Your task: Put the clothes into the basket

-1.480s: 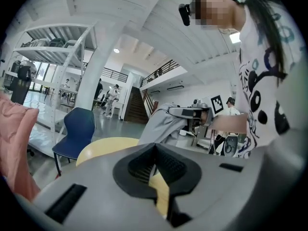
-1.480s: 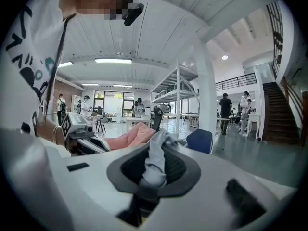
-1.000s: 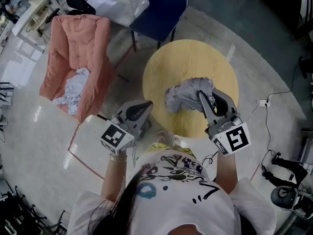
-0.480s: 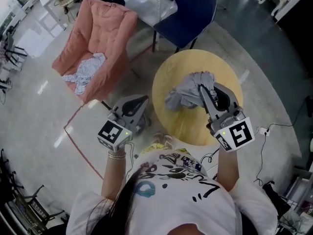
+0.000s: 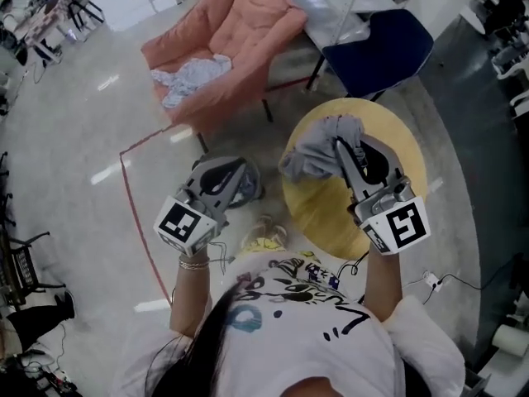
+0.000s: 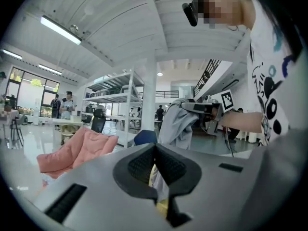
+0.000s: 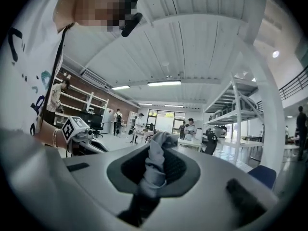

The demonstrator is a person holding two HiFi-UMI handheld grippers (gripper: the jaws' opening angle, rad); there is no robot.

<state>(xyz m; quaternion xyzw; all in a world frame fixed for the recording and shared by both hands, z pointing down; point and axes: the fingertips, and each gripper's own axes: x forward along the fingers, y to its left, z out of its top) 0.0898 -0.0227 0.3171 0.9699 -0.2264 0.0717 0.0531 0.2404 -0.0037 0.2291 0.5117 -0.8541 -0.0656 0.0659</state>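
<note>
Right gripper (image 5: pixel 340 149) stays clamped on gray shirt (image 5: pixel 307 154) - hanging over table (image 5: pixel 331 215). Left gripper (image 5: pixel 241 176) pinched together, empty. I've swung toward pink basket (image 5: pixel 263 25) - shirt not in yet.

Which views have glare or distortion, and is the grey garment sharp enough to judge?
Head view: dim overall, white glare streaks on the glossy pale floor; the crumpled grey cloth garment reads sharp. Right gripper view: heavy fisheye, black corners, yet the garment pinched between the jaws is crisp. Left gripper view: same fisheye, bright ceiling strip light.
</note>
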